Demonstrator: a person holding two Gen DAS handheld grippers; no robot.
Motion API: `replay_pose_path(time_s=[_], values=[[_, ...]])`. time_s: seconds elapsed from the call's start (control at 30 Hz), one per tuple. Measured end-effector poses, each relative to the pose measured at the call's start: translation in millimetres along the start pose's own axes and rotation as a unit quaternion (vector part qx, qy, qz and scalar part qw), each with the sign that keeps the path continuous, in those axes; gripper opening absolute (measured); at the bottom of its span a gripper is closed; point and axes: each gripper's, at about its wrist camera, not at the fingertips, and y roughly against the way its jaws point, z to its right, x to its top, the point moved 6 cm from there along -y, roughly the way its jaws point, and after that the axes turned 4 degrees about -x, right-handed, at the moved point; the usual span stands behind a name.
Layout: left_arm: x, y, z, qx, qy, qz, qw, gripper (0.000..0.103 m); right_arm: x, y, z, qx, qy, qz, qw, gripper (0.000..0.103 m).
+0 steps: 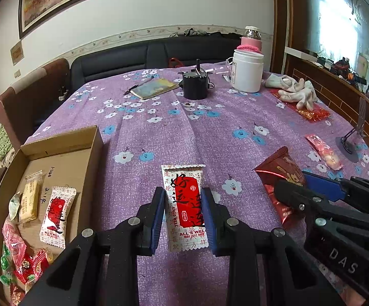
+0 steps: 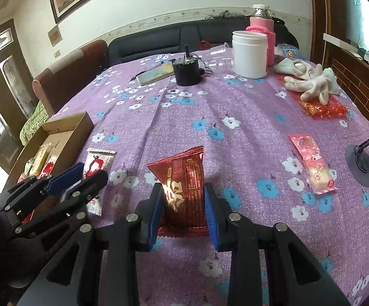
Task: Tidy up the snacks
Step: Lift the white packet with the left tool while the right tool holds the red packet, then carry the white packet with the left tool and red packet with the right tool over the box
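Observation:
A white and red snack packet (image 1: pixel 184 204) lies lengthwise between the blue pads of my left gripper (image 1: pixel 183 191), which is shut on its sides. To its right, my right gripper (image 2: pixel 183 187) is shut on a dark red foil packet (image 2: pixel 181 186) whose top stands tilted off the cloth. Each gripper shows in the other's view: the right gripper (image 1: pixel 292 182) and the left gripper (image 2: pixel 92 170). A cardboard box (image 1: pixel 56 140) at the left holds a matching white packet (image 1: pixel 56 214), a beige packet (image 1: pixel 30 199) and red and green candies (image 1: pixel 23 260). A pink packet (image 2: pixel 310 163) lies to the right.
The table wears a purple flowered cloth (image 1: pixel 184 132). At the back stand a white jar (image 1: pixel 248 71), a pink-sleeved flask (image 1: pixel 252 39), a black can (image 1: pixel 194 84) and a notebook (image 1: pixel 153 88). Pale gloves (image 1: pixel 296 91) rest on a red bag. A small stand (image 2: pixel 360 163) sits at the right edge.

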Motion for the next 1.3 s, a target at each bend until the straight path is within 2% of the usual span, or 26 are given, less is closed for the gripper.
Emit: replay_pose_path(time_s=[0.43,0.7,0.8,1.0,1.17,1.3], values=[[2.0,7.7,-1.2,0.003,0.003,0.014,0.9999,0.03,0.6,5.3,-5.2,-0.012,0.014,0.015,1.0,0.03],[14.9,34.9,-9.8,0.005,0.02,0.054,0.9983,0.03,11.3,24.7,-12.4,-0.03,0.025,0.064,0.997,0.03],[17.1,52.8,-20.4,-0.004,0.046,0.059,0.9972,0.03,12.4,33.7,-19.1,-0.001,0.011,0.056,0.998,0.03],[10.1,91.9,-62.3,0.004,0.085,0.071,0.9939,0.03,7.2,54.0,-59.3,0.031,0.037,0.052,0.997,0.03],[0.2,113.8,-119.2,0.026,0.13,0.076,0.9882,0.03,-2.1,55.2,-109.3,0.077,0.068,0.03,0.994,0.03],[-24.2,117.9,-164.7,0.055,0.154,0.061,0.9847,0.03,-13.6,54.6,-156.5,0.108,0.103,0.01,0.989,0.031]])
